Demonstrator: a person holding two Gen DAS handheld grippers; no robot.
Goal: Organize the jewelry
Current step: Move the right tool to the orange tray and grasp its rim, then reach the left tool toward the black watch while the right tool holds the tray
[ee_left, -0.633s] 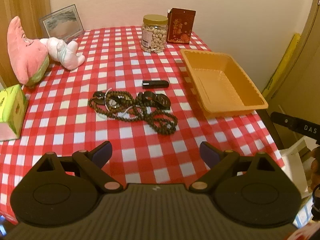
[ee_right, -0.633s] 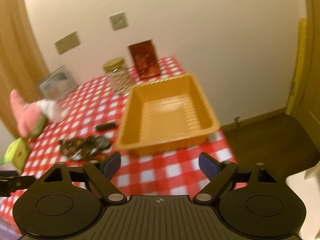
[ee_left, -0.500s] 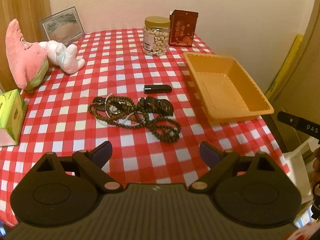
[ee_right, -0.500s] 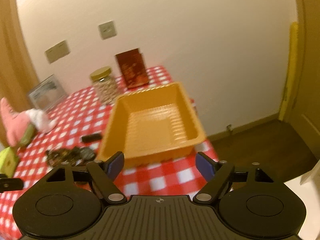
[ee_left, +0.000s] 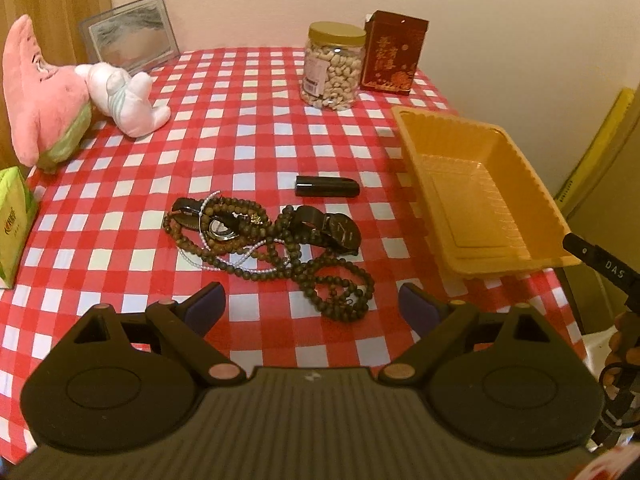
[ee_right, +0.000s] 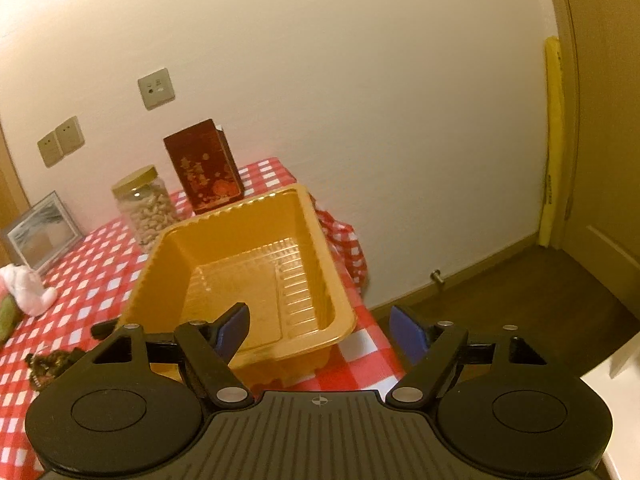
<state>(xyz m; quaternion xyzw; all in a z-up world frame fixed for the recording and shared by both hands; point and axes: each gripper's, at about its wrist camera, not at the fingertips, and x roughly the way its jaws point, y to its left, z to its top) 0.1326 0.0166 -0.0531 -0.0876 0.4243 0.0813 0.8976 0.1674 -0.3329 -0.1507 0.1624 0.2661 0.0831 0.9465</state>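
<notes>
Jewelry (ee_left: 276, 240) lies in a tangled heap near the middle of the table (ee_left: 240, 128): dark wooden bead strands, a thin pearl string and 2 black watches, with a small black case (ee_left: 327, 186) just beyond it. The left gripper (ee_left: 312, 304) hovers above the near edge of the heap, its jaws spread wide with nothing between them. The right gripper (ee_right: 320, 330) hangs over the near end of the orange plastic tray (ee_right: 248, 280), jaws apart and holding nothing; its left fingertip (ee_right: 234, 330) overlaps the tray's near wall in the picture, and whether it touches I cannot tell.

In the left wrist view, white letters "DAS" show on the black arm of the other gripper at the right edge. A dark red box (ee_left: 394, 56) carries gold Chinese characters too small to read. Beside it stands a clear jar of cashews (ee_left: 334, 66) with a gold lid.

A red-and-white checked cloth covers the table. At the left are a pink plush star (ee_left: 44, 92), a framed picture (ee_left: 130, 34) and a green tissue pack (ee_left: 14, 220). Behind stands a cream wall with outlets, beside a dark wooden floor.
</notes>
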